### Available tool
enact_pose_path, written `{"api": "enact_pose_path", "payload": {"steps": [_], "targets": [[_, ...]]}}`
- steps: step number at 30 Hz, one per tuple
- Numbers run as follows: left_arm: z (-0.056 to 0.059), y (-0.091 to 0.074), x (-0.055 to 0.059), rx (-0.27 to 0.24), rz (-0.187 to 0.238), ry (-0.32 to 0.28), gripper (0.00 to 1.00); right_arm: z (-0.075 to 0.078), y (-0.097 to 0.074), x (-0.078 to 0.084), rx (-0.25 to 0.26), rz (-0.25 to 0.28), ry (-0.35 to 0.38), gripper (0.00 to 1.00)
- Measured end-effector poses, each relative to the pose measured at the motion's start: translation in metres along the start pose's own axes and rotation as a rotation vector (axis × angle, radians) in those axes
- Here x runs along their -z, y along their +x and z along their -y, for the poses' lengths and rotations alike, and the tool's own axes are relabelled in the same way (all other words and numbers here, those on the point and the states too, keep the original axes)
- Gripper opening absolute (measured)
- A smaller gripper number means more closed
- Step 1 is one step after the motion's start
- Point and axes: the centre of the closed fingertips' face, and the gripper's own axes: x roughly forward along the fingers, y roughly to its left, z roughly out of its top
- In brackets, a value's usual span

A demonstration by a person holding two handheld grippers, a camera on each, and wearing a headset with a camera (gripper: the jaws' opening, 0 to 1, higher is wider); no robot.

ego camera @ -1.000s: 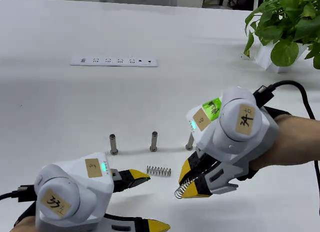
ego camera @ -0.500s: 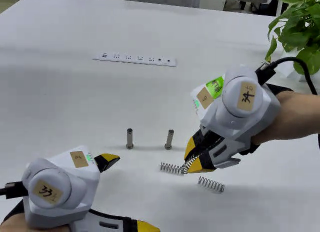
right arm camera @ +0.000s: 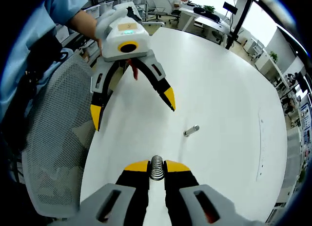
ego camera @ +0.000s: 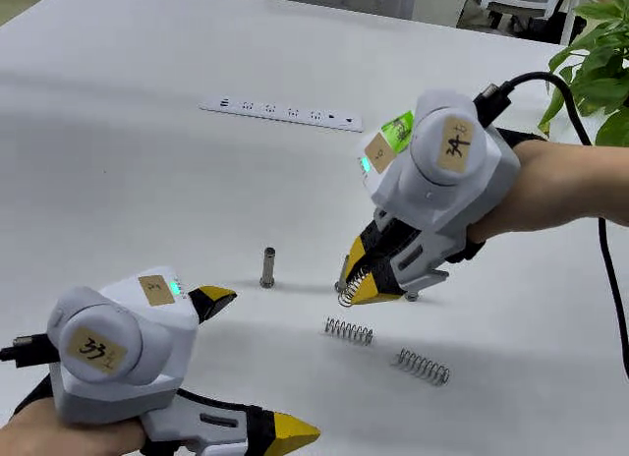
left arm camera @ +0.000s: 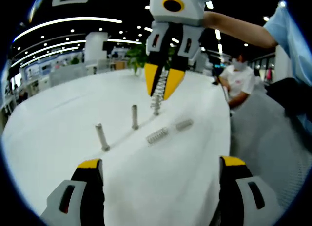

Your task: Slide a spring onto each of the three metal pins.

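A wide white table [ego camera: 118,181] carries everything. Toward its far side a white power strip [ego camera: 282,113] lies flat. Nearer, three short metal pins [left arm camera: 134,117] stand upright on it in a row. In the head view the left pin [ego camera: 267,267] stands in plain sight and the other two are partly hidden. In front of the row, two loose springs lie on their sides – the first spring [ego camera: 349,330] close to the pins, the second spring [ego camera: 422,367] to its right, apart from it.

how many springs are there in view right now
3. The held spring is clamped in the right hand-held gripper. The left loose spring and the right loose spring lie on the table nearby. None seem hidden.
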Motion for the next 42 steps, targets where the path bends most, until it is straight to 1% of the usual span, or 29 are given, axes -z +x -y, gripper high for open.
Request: {"api": "enact_pose_path", "payload": {"steps": [2,7,9,12,18,20,25,28,33,38,42], "targets": [[-0.002,-0.002,0.002,0.0,-0.001,-0.004,1.0,0.011,-0.001,-0.002,0.011,-0.003,-0.013,0.12],[-0.007,-0.007,0.003,-0.002,-0.001,-0.004,1.0,0.021,-0.005,-0.016,0.015,-0.01,-0.037,0.12],[-0.008,-0.008,0.004,-0.004,-0.004,0.0,1.0,0.027,-0.004,-0.017,0.016,-0.019,-0.054,0.12],[-0.01,-0.01,0.004,-0.003,-0.008,0.003,1.0,0.03,-0.005,-0.025,0.01,-0.025,-0.073,0.12],[-0.01,-0.01,0.005,0.002,-0.017,0.011,1.0,0.046,-0.002,-0.033,0.004,-0.058,-0.121,0.12],[-0.01,-0.01,0.005,0.002,-0.016,0.013,1.0,0.048,0.001,-0.037,-0.004,-0.064,-0.132,0.12],[-0.011,-0.01,0.004,-0.001,-0.013,0.008,1.0,0.056,0.009,-0.037,-0.012,-0.108,-0.175,0.12],[-0.012,-0.009,0.004,0.0,-0.013,0.005,1.0,0.06,0.013,-0.039,-0.016,-0.113,-0.193,0.12],[-0.009,-0.007,0.006,0.007,-0.018,0.001,1.0,0.062,0.02,-0.043,-0.026,-0.119,-0.212,0.12],[-0.009,-0.006,0.007,0.006,-0.023,-0.006,1.0,0.063,0.025,-0.04,-0.029,-0.141,-0.257,0.12],[-0.01,-0.006,0.009,0.001,-0.026,-0.016,1.0,0.063,0.03,-0.039,-0.041,-0.147,-0.257,0.12]]}}
